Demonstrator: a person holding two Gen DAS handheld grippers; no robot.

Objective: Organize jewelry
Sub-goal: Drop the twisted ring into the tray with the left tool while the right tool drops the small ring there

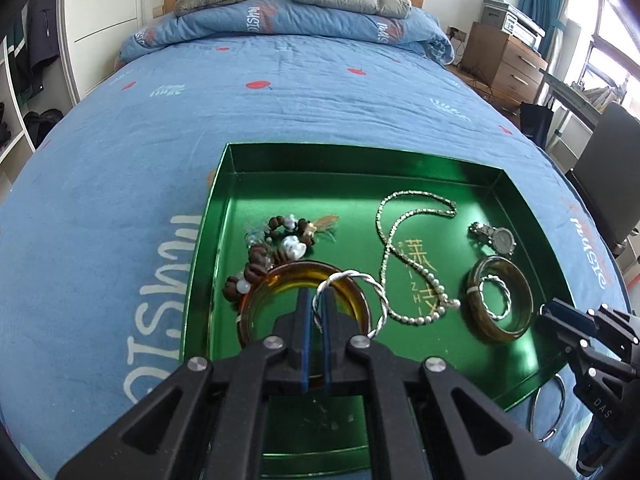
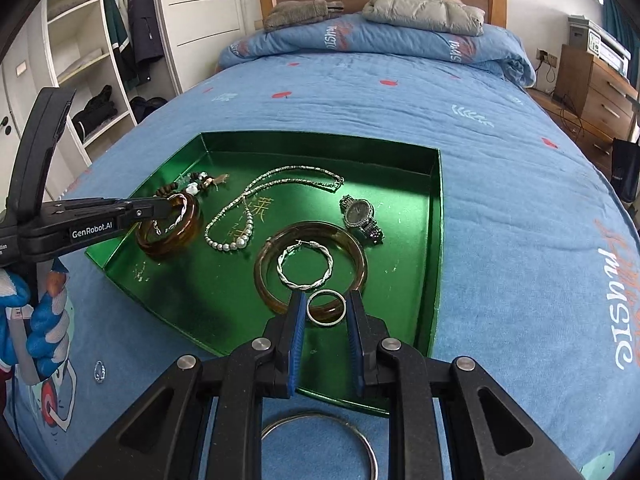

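— Silver twisted hoop [image 1: 352, 280] was pinched in the left hand-held gripper [image 1: 316, 296], above the amber bangle [image 1: 352, 300] in the green tray [image 1: 360, 160].
— The right hand-held gripper [image 2: 326, 304] clasped a small ring [image 2: 326, 307] over the tray's near edge.

Home bedroom: bed [image 1: 280, 120], open wardrobe [image 2: 100, 60], nightstand [image 1: 504, 64].

tray [image 2: 434, 216]: glossy green, gold lettering | bedspread [image 2: 500, 184]: blue, red apples, white leaves | bangles [image 2: 356, 258]: translucent amber | hoop earring [image 2: 306, 266]: twisted silver
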